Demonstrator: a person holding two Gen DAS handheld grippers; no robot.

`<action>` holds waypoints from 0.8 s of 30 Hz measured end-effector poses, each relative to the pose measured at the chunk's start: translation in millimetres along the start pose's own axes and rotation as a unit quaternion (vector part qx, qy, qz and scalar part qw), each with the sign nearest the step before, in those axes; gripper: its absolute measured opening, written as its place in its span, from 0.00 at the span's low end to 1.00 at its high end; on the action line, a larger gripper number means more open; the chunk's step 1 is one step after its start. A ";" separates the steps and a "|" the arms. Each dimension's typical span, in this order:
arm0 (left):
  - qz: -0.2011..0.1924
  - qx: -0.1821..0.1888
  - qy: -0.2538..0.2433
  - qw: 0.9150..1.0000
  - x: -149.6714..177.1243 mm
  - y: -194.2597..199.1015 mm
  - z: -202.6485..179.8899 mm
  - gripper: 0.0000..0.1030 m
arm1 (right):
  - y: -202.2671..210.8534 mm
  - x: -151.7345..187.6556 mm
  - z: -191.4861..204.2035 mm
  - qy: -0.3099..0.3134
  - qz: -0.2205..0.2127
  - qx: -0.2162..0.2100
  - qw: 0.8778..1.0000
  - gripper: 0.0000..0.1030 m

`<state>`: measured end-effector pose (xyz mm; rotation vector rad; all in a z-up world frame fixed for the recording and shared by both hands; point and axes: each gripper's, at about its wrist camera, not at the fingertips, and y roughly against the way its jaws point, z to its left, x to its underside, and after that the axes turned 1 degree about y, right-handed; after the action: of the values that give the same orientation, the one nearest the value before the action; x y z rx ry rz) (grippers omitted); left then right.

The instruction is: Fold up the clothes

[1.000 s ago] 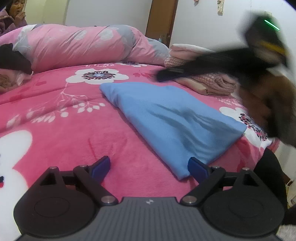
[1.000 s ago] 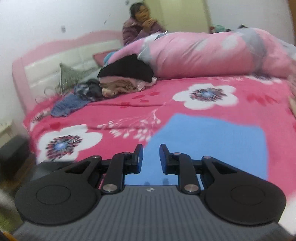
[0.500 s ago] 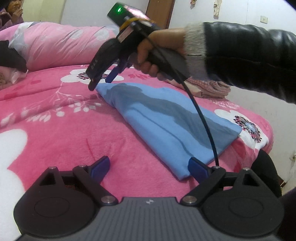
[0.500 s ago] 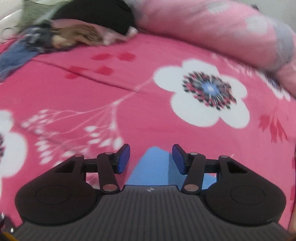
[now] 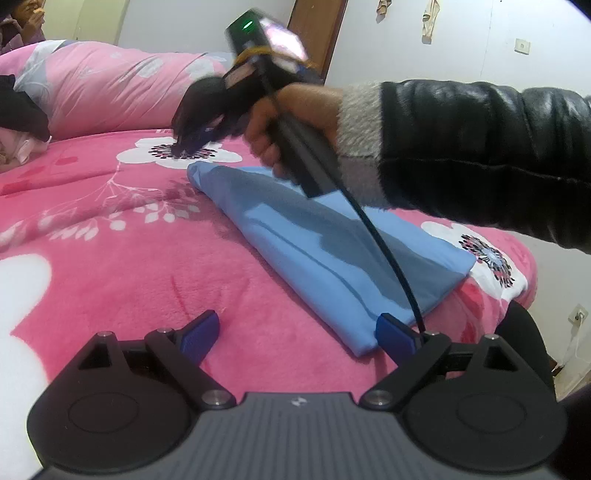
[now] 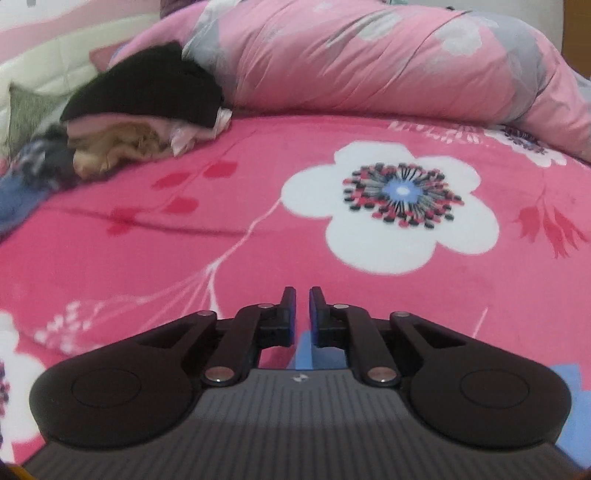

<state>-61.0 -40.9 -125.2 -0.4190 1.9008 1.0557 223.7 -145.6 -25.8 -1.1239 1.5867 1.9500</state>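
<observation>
A folded light-blue garment [image 5: 314, 240] lies on the pink flowered bedspread [image 5: 110, 258]. My left gripper [image 5: 299, 319] stands open low over the bed, and the garment's near corner lies just inside its right pad [image 5: 395, 332]. My right gripper [image 5: 188, 144], held by a hand [image 5: 291, 122] in a black sleeve, hovers just above the garment's far corner. Its jaws are closing to a narrow slit [image 6: 302, 295] with nothing between the pads. Pink blanket shows through the slit, and a strip of the blue garment [image 6: 303, 350] shows below the fingers.
A rolled pink duvet [image 6: 369, 55] lies along the back of the bed. A pile of clothes topped by a black garment [image 6: 147, 107] sits at the far left. A person [image 5: 22, 18] sits behind the duvet. The bed's edge [image 5: 524, 280] drops off at the right.
My right gripper has swept across from the right side to the garment's far corner; its jaws widened on the way and have drawn almost together. The left gripper has stayed put and open.
</observation>
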 end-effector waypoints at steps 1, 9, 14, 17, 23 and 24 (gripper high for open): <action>-0.001 0.001 0.001 1.000 0.2 0.2 0.3 0.90 | 7.7 -2.7 -1.5 -0.001 -0.016 0.001 1.000 0.14; 0.001 -0.001 -0.007 1.000 -0.6 -2.1 0.3 0.90 | 92.1 8.7 -1.7 0.085 -0.019 -0.082 0.993 0.15; 0.006 -0.008 -0.010 1.000 -1.8 -3.0 -2.1 0.90 | 41.8 64.0 2.1 0.118 0.060 -0.081 0.988 0.10; 0.011 -0.003 -0.006 1.000 -3.5 -2.2 0.9 0.90 | 49.7 61.3 -4.6 0.080 0.034 -0.087 0.992 0.11; 0.020 -0.015 -0.015 1.000 -4.1 -3.1 -4.7 0.90 | 94.0 54.2 -21.3 0.056 -0.043 -0.077 0.995 0.11; 0.020 -0.019 -0.016 0.999 -3.9 -3.4 -5.9 0.90 | 91.2 55.1 -28.8 0.042 -0.044 -0.070 0.996 0.11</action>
<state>-59.9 -48.1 -122.2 -0.3841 1.8706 1.1198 134.4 -209.0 -12.1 -1.3236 1.4345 2.0062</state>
